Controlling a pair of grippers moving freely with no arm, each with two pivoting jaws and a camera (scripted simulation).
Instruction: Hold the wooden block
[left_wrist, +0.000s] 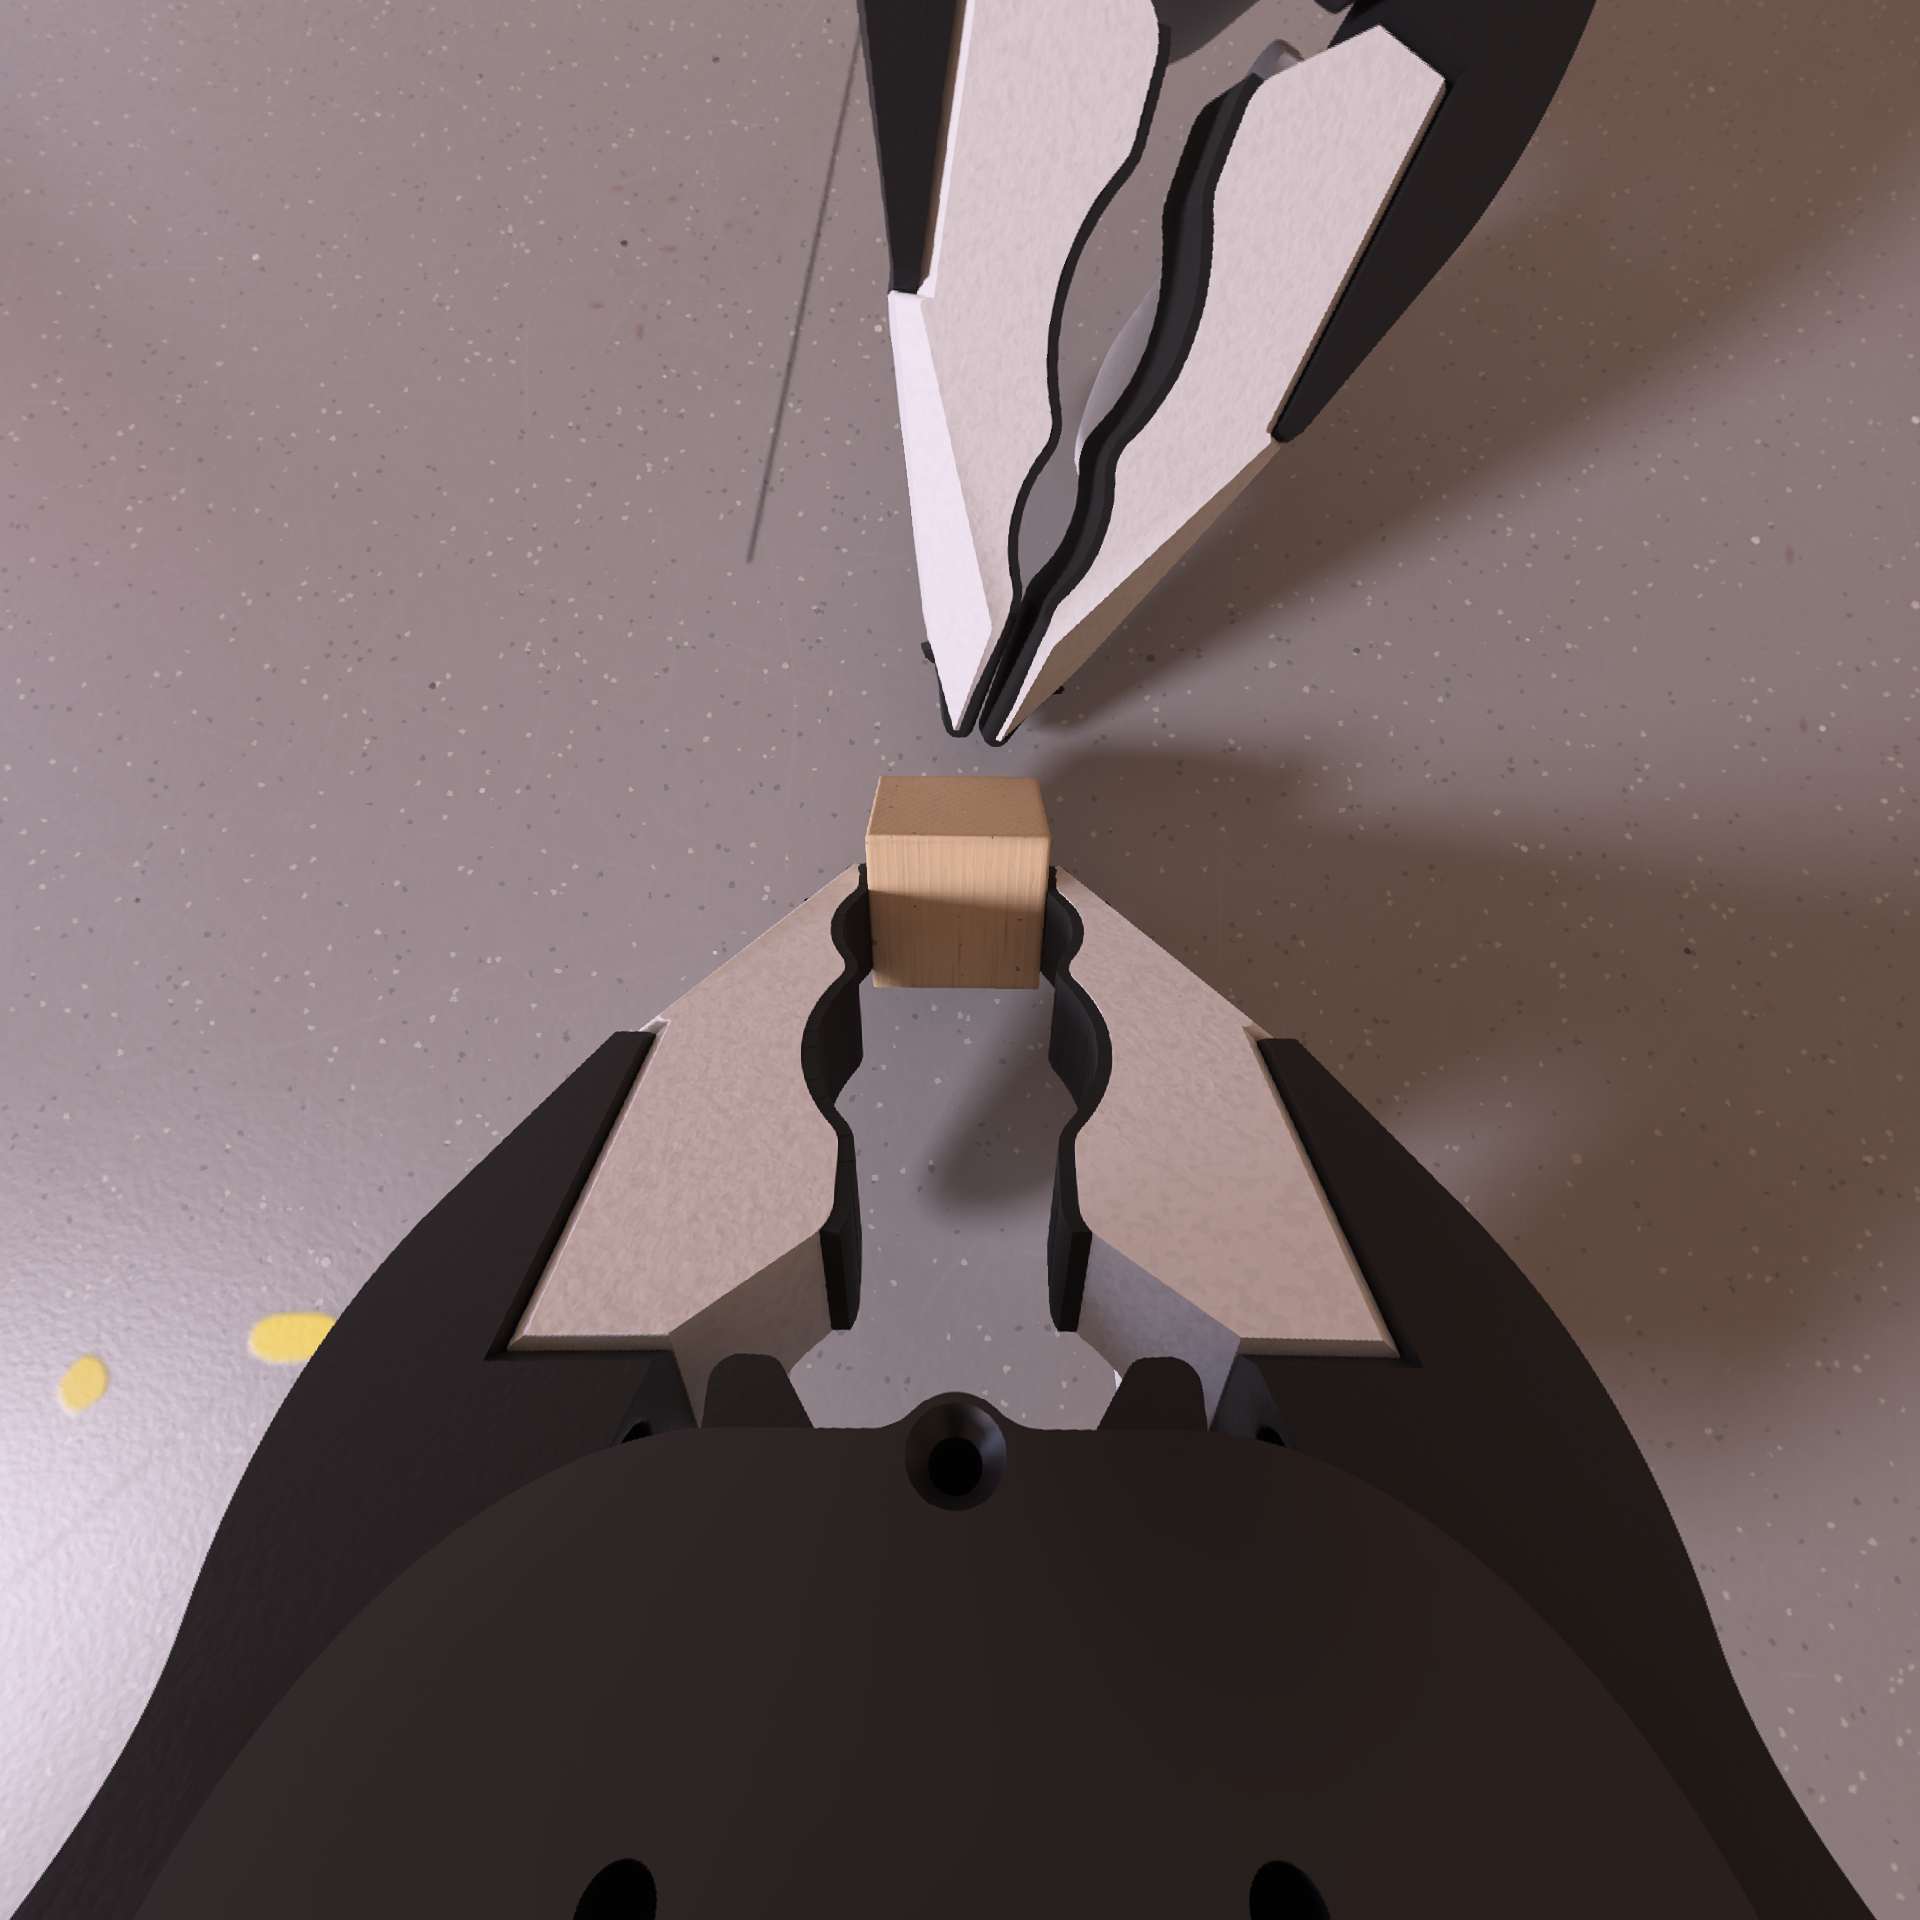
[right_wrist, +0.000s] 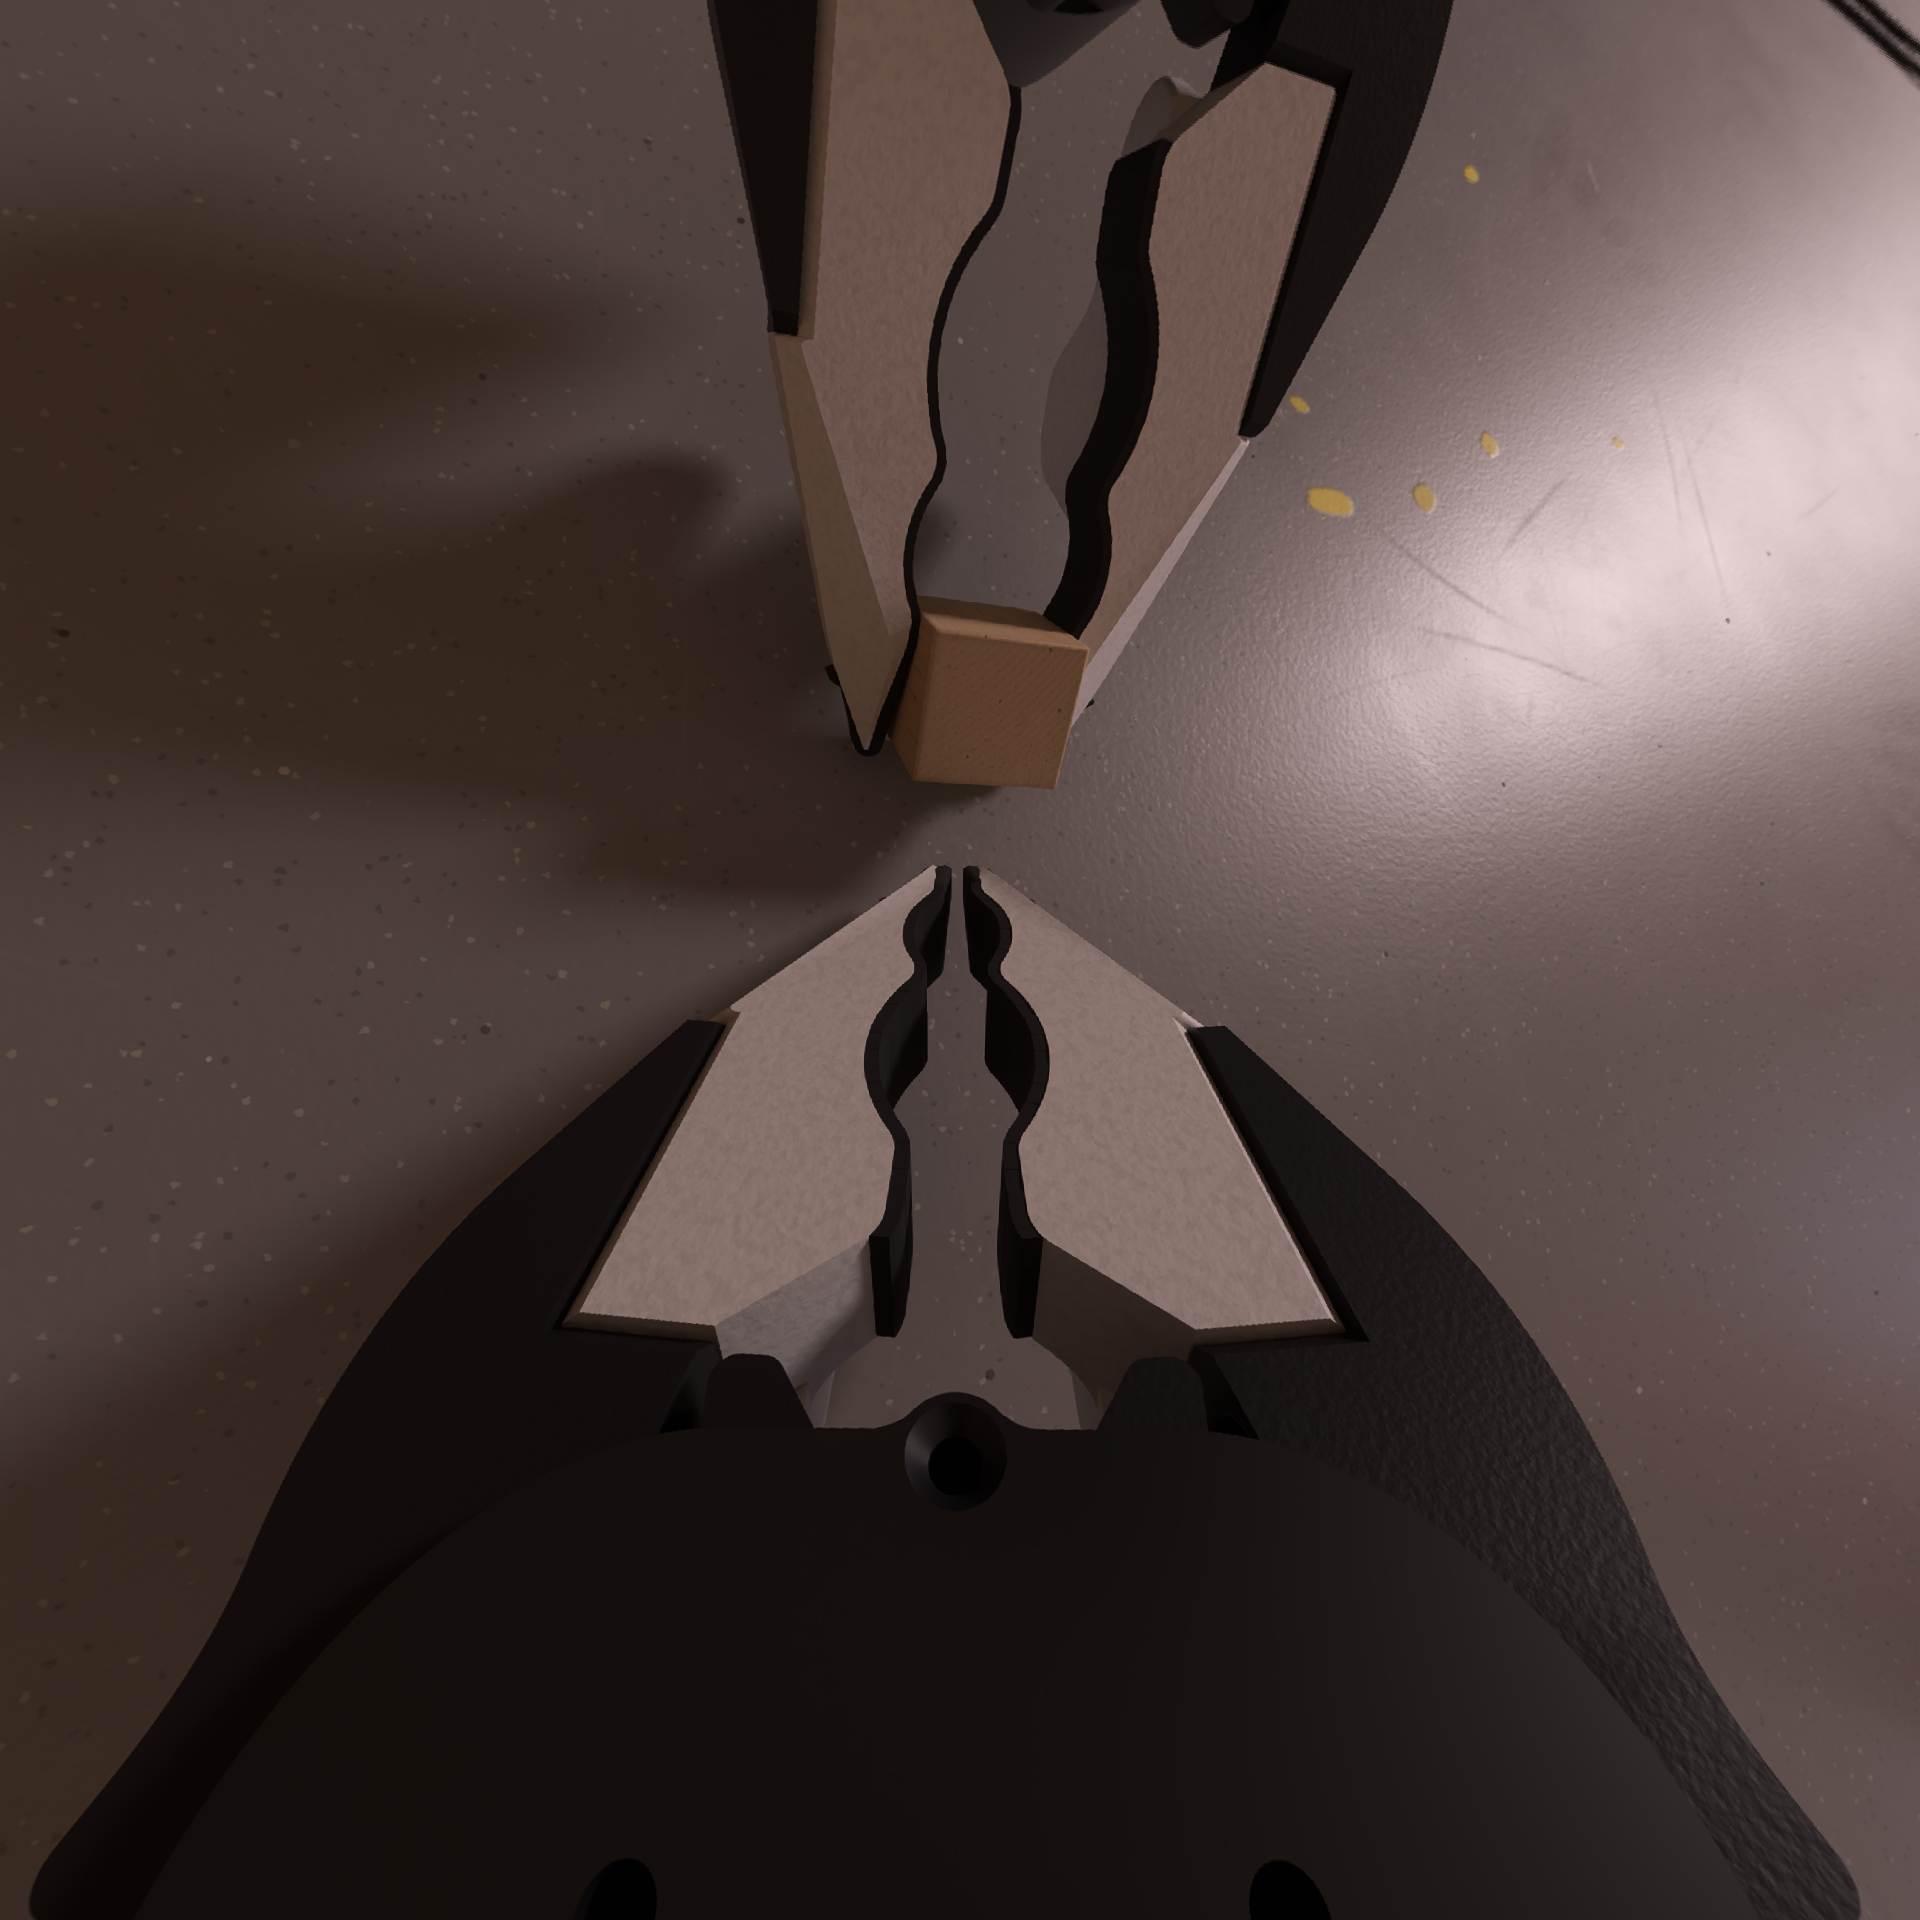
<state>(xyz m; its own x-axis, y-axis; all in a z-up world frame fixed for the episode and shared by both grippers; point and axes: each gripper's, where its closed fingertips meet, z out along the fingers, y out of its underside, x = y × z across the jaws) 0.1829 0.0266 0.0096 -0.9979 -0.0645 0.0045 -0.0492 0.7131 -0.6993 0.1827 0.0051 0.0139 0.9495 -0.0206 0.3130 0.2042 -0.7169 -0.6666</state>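
While the left gripper (left_wrist: 954, 914) pinches the block (left_wrist: 954, 883) at its very tips, the hold looks thin. I think the block could slip out and drop to the floor (left_wrist: 416, 623), because so little of each finger (left_wrist: 727, 1091) touches it. Tips point down at the floor. Just ahead, not touching, the right gripper (right_wrist: 957, 878) faces it, tips pressed nearly together and holding nothing.
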